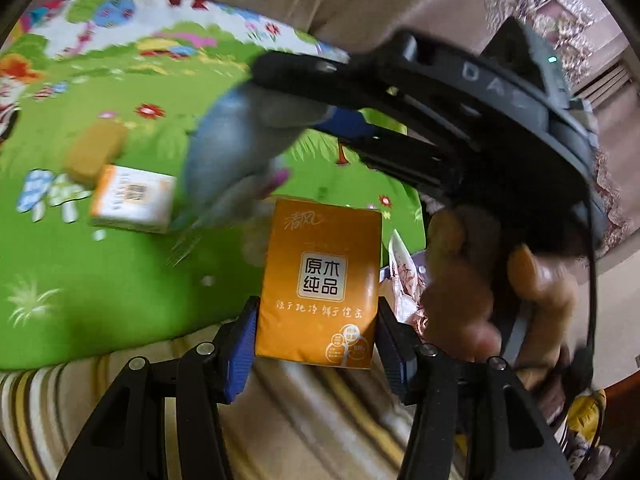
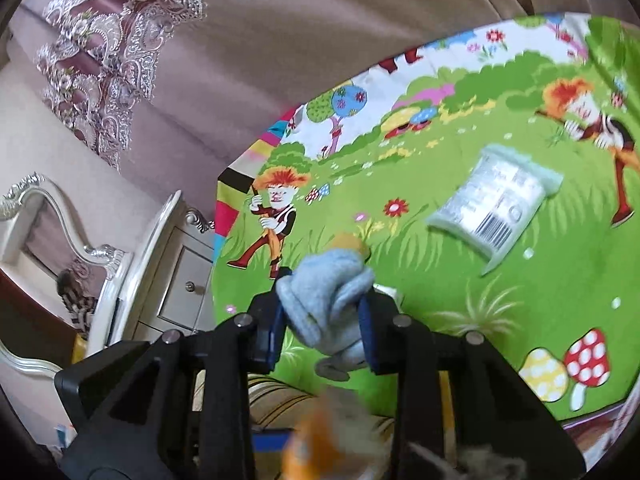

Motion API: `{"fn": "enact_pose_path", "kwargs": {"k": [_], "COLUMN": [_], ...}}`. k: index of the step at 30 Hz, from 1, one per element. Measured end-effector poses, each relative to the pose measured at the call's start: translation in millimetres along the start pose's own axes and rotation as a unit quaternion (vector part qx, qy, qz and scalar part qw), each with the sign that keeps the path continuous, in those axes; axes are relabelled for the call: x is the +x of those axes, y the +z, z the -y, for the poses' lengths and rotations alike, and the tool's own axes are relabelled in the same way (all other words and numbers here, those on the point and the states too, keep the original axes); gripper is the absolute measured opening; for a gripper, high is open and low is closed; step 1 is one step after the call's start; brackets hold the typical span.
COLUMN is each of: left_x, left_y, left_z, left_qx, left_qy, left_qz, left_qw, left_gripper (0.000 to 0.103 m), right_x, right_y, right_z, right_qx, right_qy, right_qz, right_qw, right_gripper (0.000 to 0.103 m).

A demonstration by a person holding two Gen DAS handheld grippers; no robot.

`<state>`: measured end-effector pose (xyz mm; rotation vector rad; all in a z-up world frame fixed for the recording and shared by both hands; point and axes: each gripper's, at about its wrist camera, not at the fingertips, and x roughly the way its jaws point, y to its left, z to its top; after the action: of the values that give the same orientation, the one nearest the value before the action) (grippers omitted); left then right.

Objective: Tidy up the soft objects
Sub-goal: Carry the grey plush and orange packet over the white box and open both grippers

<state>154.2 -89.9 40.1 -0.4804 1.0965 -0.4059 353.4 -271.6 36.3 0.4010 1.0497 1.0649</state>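
A: Tissue pack, the orange one, sits clamped btwn the blue pads of the left gripper, held by its two long edges, lower end toward the camera.

B: How'll it handle?

A: Light and squashy, I'd say. Film wrap looks slick, so a side squeeze at mid-length seems right; too hard and it'll prob. buckle.

B: And the other soft thing?

A: Pale blue cloth, maybe a sock or small towel, can't tell which. Right gripper is clamped on it, bunched btwn the pads w/ a fold spilling out on top and a tail hanging below. Limp, no stiffness; grab a bunch, not an edge. In the left wrist view it hangs just above the tissue pack, blurred.

B: What else is near the tissue pack?

A: Up-left of it, a 2nd orange-and-white pack lies on the green cartoon mat, w/ a tan spongy block touching its far end. Right of the tissue pack, a person's hand grips the right tool's handle. Below it, striped fabric.

B: Anything further off?

A: Right wrist view shows a clear wrapped pack w/ barcode on the mat, well apart from the cloth. Beige sofa back behind everything.
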Motion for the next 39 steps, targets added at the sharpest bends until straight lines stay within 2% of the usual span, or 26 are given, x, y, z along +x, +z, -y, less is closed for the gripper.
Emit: {"fn": "enact_pose_path", "kwargs": {"k": [2, 5, 8, 10, 13, 15, 18, 28, 35, 39], "left_x": [19, 53, 95, 124, 146, 153, 155, 151, 123, 106], "left_y": [15, 39, 58, 67, 71, 71, 68, 62, 59, 58], "left_z": [4, -8, -16, -19, -11, -5, -7, -13, 6, 17], "left_qx": [0.015, -0.010, -0.027, -0.034, -0.028, -0.021, -0.030, -0.043, -0.011, 0.008], "left_qy": [-0.006, -0.017, -0.012, 0.000, 0.008, 0.021, 0.016, 0.023, 0.055, 0.077], "left_qz": [-0.021, -0.059, -0.099, -0.121, -0.138, -0.140, -0.138, -0.131, -0.092, -0.060], "left_qw": [0.9997, 0.9981, 0.9946, 0.9920, 0.9900, 0.9897, 0.9899, 0.9903, 0.9942, 0.9952], "left_gripper": [0.055, 0.055, 0.055, 0.055, 0.054, 0.054, 0.053, 0.053, 0.053, 0.053], "right_x": [2, 2, 6, 9, -2, -12, -33, -130, -191, -207], "right_y": [-2, -2, -3, -6, -9, -7, -2, 8, -18, -38], "right_z": [9, 38, 73, 92, 122, 127, 128, 105, 106, 116], "right_qx": [0.013, 0.049, 0.088, 0.100, 0.128, 0.123, 0.117, 0.061, 0.040, 0.047], "right_qy": [0.004, 0.002, 0.013, 0.001, 0.007, 0.002, -0.005, -0.071, -0.166, -0.185], "right_qz": [0.004, 0.013, 0.009, 0.006, 0.029, 0.043, 0.071, 0.159, 0.167, 0.159], "right_qw": [1.000, 0.999, 0.996, 0.995, 0.991, 0.991, 0.991, 0.983, 0.971, 0.969], "right_gripper": [0.035, 0.035, 0.035, 0.035, 0.035, 0.035, 0.035, 0.035, 0.035, 0.035]}}
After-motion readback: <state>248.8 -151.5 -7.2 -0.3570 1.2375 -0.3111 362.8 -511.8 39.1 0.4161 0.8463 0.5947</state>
